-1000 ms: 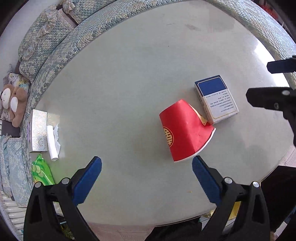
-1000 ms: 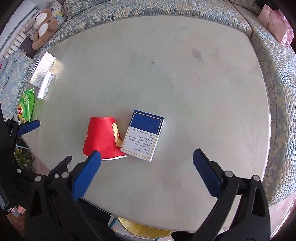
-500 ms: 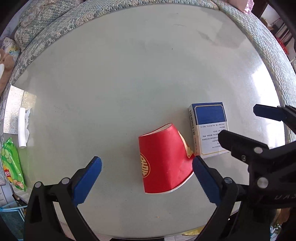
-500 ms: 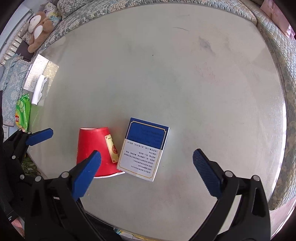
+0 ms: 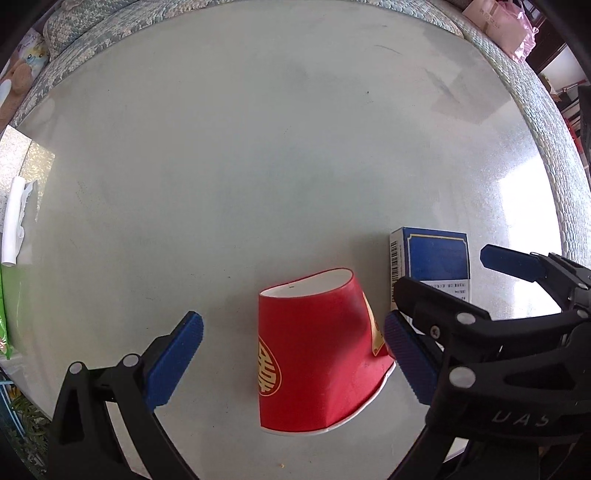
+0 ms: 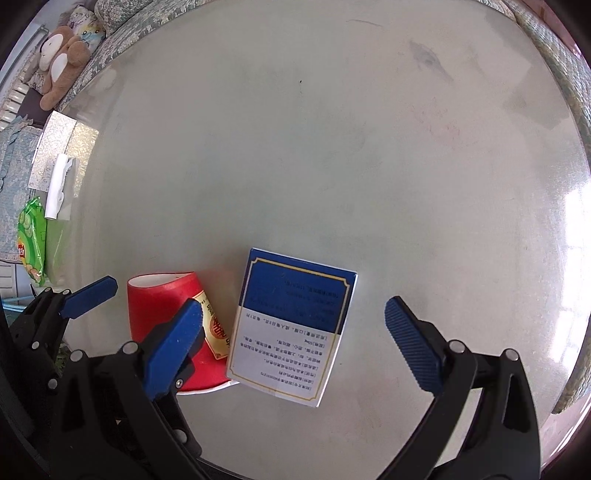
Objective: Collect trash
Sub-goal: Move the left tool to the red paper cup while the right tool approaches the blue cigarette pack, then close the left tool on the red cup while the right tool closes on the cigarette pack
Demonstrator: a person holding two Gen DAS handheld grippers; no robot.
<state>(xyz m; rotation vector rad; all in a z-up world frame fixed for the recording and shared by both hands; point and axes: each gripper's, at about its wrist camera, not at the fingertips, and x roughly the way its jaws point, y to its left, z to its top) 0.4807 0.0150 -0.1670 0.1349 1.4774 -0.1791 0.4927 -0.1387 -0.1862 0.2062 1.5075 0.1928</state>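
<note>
A squashed red paper cup (image 5: 314, 354) with a gold emblem lies on its side on the round glass table (image 5: 258, 147). A blue and white box (image 6: 291, 328) lies flat just right of it, touching it. My left gripper (image 5: 291, 358) is open, its blue pads on either side of the cup, low over the table. My right gripper (image 6: 291, 347) is open, straddling the box; its left pad overlaps the cup (image 6: 166, 306). The box (image 5: 432, 262) is partly hidden behind the right gripper in the left wrist view.
A silver tissue box (image 6: 55, 147) with white tissue (image 6: 59, 184) and a green snack bag (image 6: 31, 236) sit at the table's left edge. A patterned sofa (image 6: 122, 33) with a plush bear (image 6: 59, 62) curves around the far side. A pink bag (image 5: 506, 26) lies far right.
Both grippers have come lower and closer over the table. The cup now sits between the left pads and the box between the right pads. Cup and box have not moved.
</note>
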